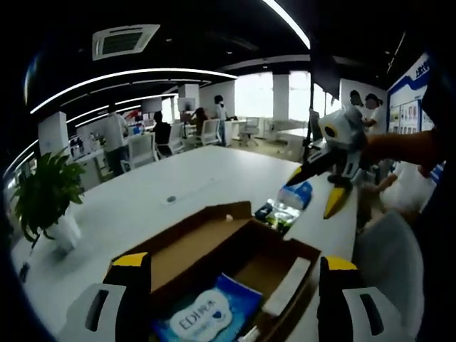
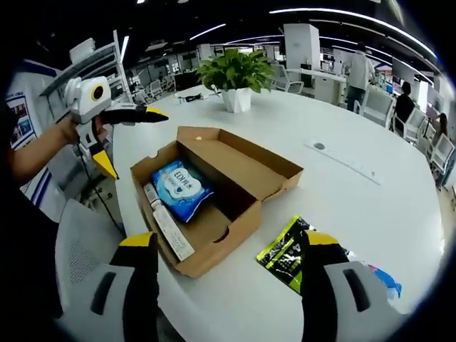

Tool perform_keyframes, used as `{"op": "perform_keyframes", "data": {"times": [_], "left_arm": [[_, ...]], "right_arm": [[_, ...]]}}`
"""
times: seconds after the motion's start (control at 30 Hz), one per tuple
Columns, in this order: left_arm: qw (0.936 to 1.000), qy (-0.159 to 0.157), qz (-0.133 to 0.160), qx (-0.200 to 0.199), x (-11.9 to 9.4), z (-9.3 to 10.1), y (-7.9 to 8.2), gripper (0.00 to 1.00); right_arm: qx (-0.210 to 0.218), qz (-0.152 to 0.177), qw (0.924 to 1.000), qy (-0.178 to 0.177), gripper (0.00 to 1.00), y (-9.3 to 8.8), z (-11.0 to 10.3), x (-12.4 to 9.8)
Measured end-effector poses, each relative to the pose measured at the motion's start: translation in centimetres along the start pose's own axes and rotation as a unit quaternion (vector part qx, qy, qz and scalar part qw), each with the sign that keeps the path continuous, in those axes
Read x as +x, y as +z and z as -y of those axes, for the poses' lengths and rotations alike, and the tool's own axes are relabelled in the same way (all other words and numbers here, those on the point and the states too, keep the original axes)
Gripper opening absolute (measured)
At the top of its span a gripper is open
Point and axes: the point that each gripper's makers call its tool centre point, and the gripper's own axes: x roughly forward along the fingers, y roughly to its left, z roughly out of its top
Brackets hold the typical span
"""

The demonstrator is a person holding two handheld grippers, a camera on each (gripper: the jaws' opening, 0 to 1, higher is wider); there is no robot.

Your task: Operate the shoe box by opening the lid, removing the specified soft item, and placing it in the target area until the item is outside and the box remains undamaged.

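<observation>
Right gripper view: open shoe box (image 2: 214, 206), long axis toward plant (image 2: 237, 75); both hand-held grippers wide

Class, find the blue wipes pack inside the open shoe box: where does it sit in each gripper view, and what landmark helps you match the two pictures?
Left gripper view: the blue wipes pack lies at bottom centre, in the near end of the shoe box.
Right gripper view: it lies left of centre, in the box's left half.
Shared landmark: the potted plant on the white table.
</observation>
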Motion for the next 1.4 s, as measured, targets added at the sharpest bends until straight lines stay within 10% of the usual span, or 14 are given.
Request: {"op": "perform_keyframes", "data": {"times": [1.4], "left_arm": [[0.9974,0.051,-0.014,-0.049,-4.1,-4.5,-6.0,0.88]], "right_arm": [[0.009,-0.051,0.9974,0.051,0.33,-0.4,-4.4,14.1]]}}
